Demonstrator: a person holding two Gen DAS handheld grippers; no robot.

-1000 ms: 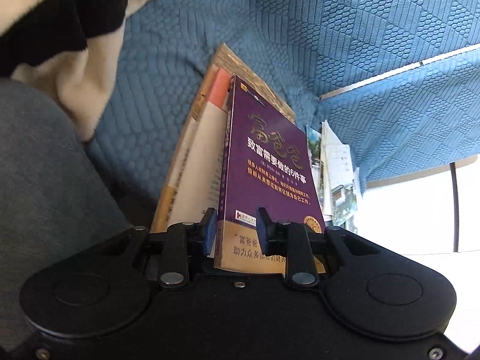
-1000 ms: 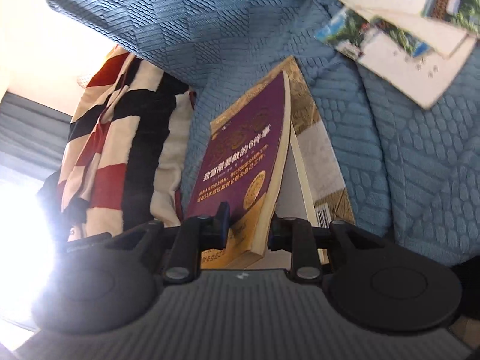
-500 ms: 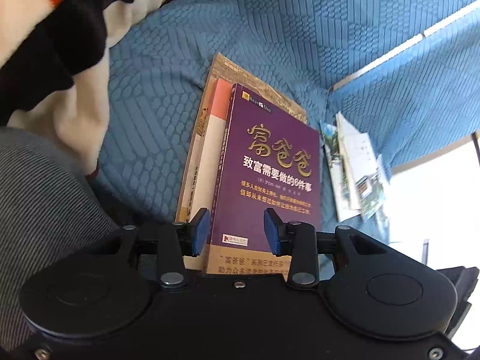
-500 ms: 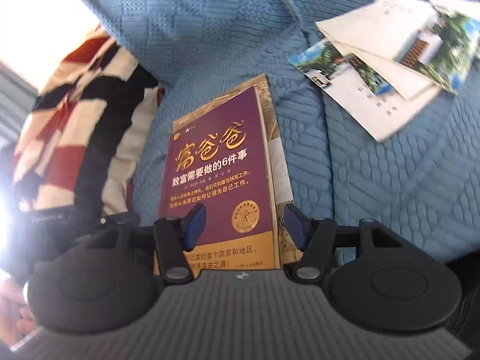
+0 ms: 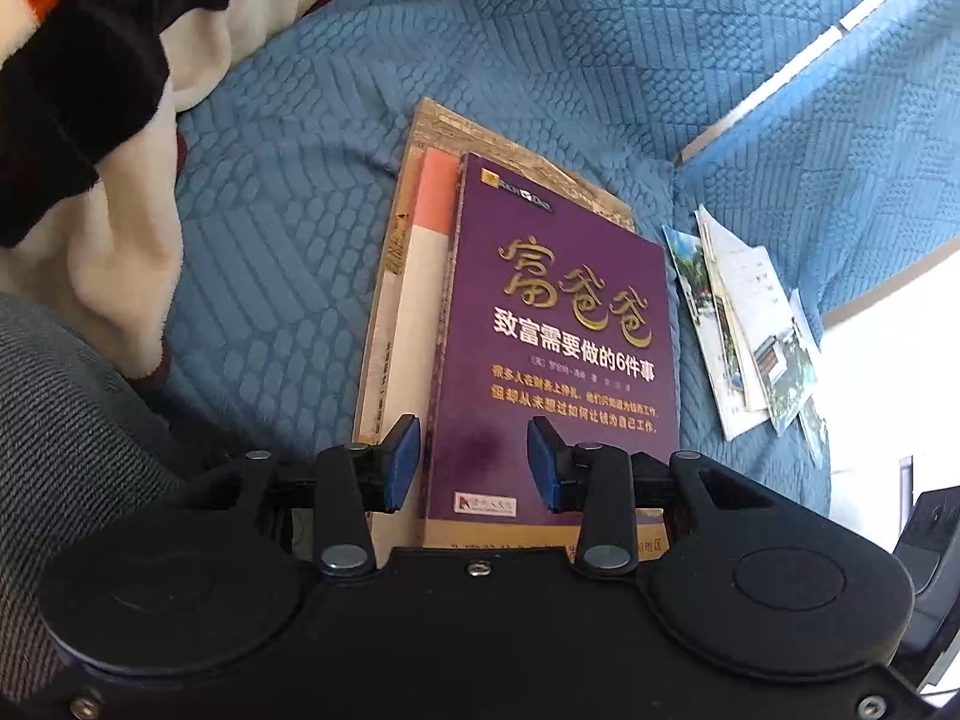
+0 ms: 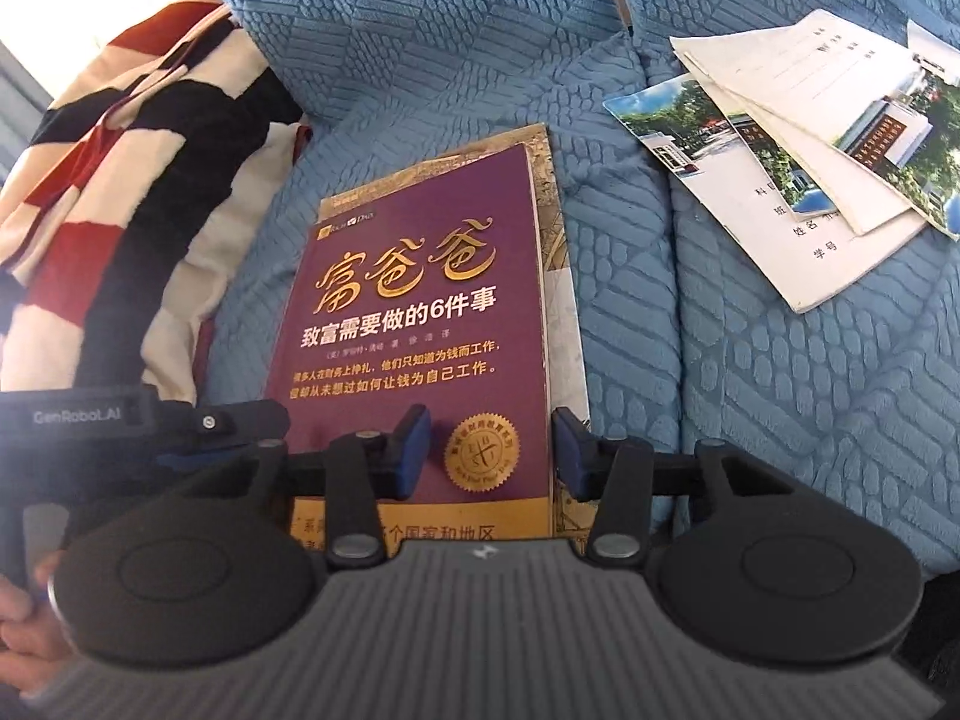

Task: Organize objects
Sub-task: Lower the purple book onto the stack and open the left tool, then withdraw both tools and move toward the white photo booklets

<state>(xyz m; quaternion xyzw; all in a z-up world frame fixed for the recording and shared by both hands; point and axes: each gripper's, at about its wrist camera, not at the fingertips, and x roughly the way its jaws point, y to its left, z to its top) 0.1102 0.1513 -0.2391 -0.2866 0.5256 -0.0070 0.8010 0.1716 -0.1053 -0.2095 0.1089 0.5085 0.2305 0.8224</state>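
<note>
A purple book (image 5: 558, 330) with gold Chinese lettering lies flat, face up, on top of a stack: an orange-and-white book (image 5: 420, 312) and a tan book (image 5: 480, 132) beneath it. My left gripper (image 5: 474, 468) is open over the stack's near left edge and its blue pads touch nothing. In the right wrist view the same purple book (image 6: 414, 300) lies under my right gripper (image 6: 492, 450). Its jaws are closing, and its pads stand apart above the gold seal and grip nothing. The left gripper's black body (image 6: 120, 420) shows at the left.
The stack rests on a blue textured sofa cover (image 6: 750, 390). A red, black and cream striped blanket (image 6: 120, 150) is bunched to the left. Loose booklets and photo cards (image 6: 810, 150) lie to the right. A grey trouser leg (image 5: 60, 420) is at the near left.
The purple book stood tilted on its edge with both grippers closed on it. It now lies flat on the stack, and both grippers have let go and opened.
</note>
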